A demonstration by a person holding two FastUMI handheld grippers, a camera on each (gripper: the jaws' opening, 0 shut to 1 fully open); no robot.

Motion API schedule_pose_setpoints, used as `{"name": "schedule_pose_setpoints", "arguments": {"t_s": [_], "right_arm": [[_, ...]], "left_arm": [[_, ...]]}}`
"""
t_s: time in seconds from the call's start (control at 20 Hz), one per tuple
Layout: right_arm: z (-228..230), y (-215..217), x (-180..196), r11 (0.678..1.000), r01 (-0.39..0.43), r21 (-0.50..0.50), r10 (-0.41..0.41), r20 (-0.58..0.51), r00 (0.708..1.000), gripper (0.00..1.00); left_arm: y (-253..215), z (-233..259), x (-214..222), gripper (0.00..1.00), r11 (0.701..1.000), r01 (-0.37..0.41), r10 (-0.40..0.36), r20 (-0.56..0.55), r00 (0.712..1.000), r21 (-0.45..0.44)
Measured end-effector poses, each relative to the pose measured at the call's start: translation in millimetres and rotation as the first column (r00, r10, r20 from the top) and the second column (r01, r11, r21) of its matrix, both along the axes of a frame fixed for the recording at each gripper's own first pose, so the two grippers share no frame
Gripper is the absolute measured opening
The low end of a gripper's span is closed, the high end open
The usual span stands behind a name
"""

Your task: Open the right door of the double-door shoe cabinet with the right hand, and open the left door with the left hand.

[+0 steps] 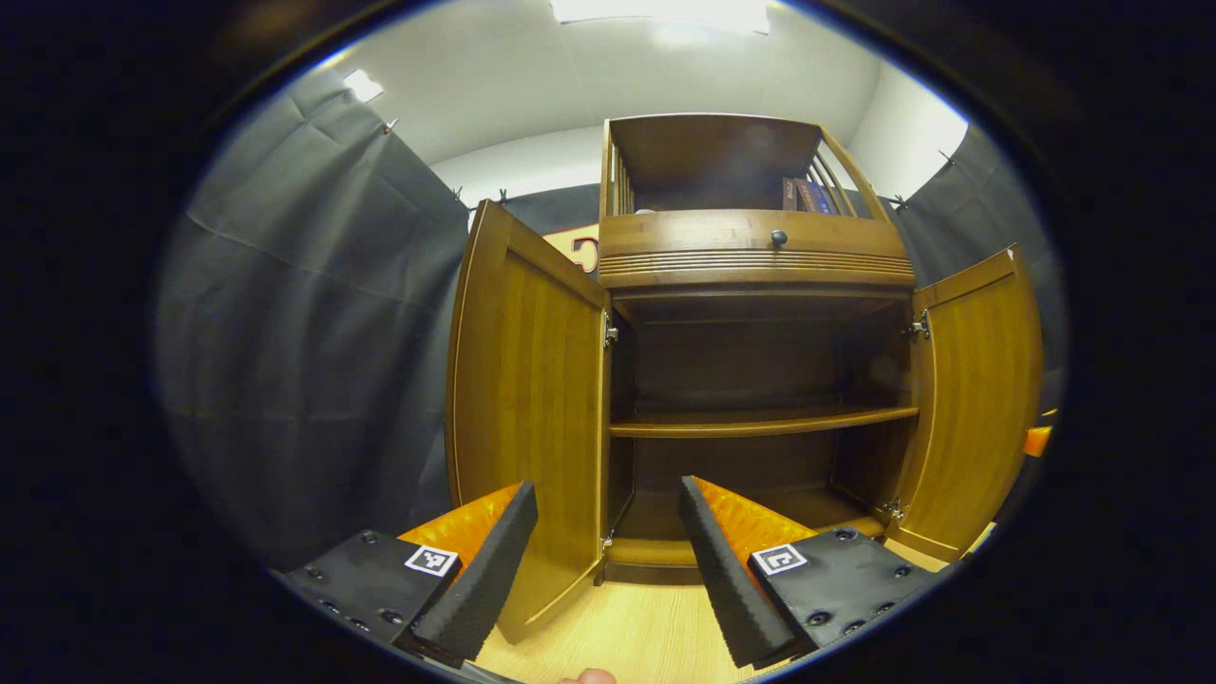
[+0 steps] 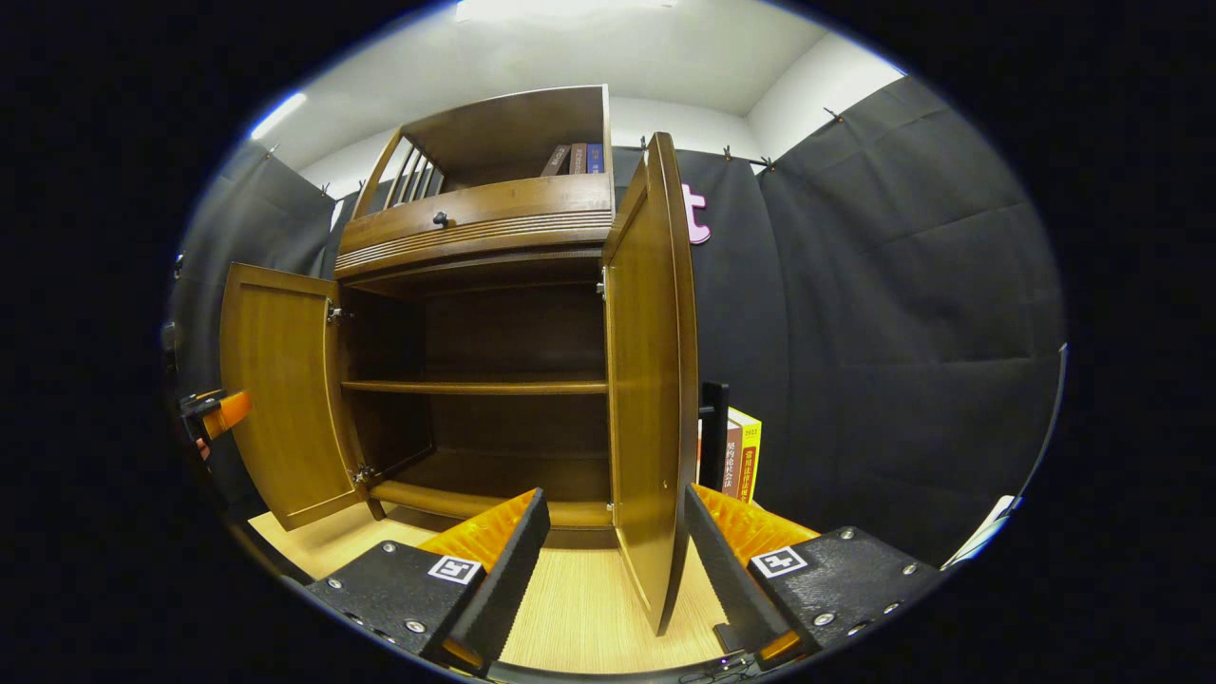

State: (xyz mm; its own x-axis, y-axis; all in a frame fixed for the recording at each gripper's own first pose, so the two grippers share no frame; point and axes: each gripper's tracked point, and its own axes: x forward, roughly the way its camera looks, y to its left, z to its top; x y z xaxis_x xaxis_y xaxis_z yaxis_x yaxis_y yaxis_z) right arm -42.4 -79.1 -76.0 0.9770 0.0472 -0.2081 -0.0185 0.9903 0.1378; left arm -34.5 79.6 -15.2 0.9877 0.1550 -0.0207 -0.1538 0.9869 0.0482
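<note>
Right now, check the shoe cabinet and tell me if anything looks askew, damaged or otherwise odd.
Nothing stands out. The left door and right door both stand swung open and hang straight on their hinges. The inner shelf sits level and bare. The books beside the cabinet stand upright. Both hand-held grippers are open and clear of the doors.

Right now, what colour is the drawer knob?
Dark, near black, on the brown drawer; the knob shows best in left gripper view.

Wooden shoe cabinet (image 1: 750, 256), both doors open
</note>
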Motion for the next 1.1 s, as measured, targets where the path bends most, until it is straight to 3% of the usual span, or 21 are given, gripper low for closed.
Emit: {"name": "schedule_pose_setpoints", "arguments": {"t_s": [0.35, 0.4, 0.45, 1.05, 1.1], "right_arm": [[-2.4, 0.4, 1.0, 1.0, 0.001, 0.005, -0.001, 0.003, 1.0, 0.94], [-3.0, 0.1, 0.3, 1.0, 0.001, 0.006, -0.001, 0.001, 1.0, 0.88], [-3.1, -0.7, -0.6, 1.0, 0.003, 0.007, -0.003, 0.0, 1.0, 0.94], [0.3, -3.8, 1.5, 1.0, 0.02, 0.015, -0.021, 0.012, 1.0, 0.94], [-0.8, -3.4, 2.0, 1.0, 0.02, 0.014, -0.02, 0.009, 1.0, 0.88]], "left_arm": [[-7.4, 0.4, 0.3, 0.94, 1.0, 0.02, -0.02, -0.002, 1.0, 0.014], [-7.9, -0.2, -0.4, 0.94, 1.0, 0.022, -0.021, -0.005, 1.0, 0.015], [-8.6, -0.5, 0.3, 0.94, 1.0, 0.023, -0.023, -0.008, 1.0, 0.016], [-10.4, -4.3, 4.1, 0.94, 0.999, 0.031, -0.032, -0.016, 0.999, -0.015], [-11.1, -4.2, 4.9, 0.94, 0.999, 0.033, -0.033, -0.016, 0.999, -0.02]]}}
